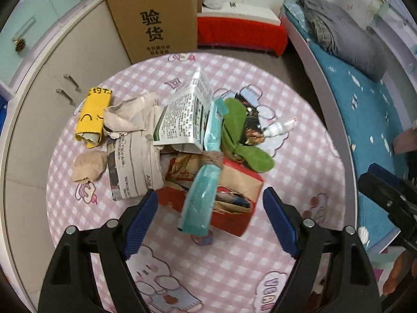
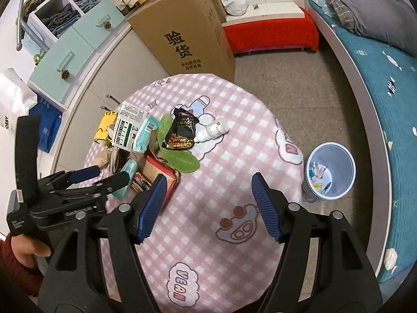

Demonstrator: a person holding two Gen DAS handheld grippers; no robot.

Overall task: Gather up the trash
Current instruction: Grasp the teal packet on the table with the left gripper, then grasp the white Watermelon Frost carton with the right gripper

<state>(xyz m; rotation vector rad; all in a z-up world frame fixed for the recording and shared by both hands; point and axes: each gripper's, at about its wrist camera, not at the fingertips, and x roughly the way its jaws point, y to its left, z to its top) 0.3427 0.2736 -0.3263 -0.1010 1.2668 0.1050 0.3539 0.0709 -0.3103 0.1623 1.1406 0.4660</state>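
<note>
A heap of trash lies on the round table with the pink checked cloth: a red box stuffed with brown paper, a teal wrapper across it, a printed white carton, newspaper, a yellow pack, green leaves, a black snack bag and a small white bottle. My left gripper hangs open over the red box, pads clear of it. My right gripper stands open over bare cloth, right of the heap. A pale blue waste bin sits on the floor.
A tall cardboard box stands behind the table, a grey cabinet to its left. A bed with a blue cover runs along the right, with a red bench at the back. A hand grips the left tool.
</note>
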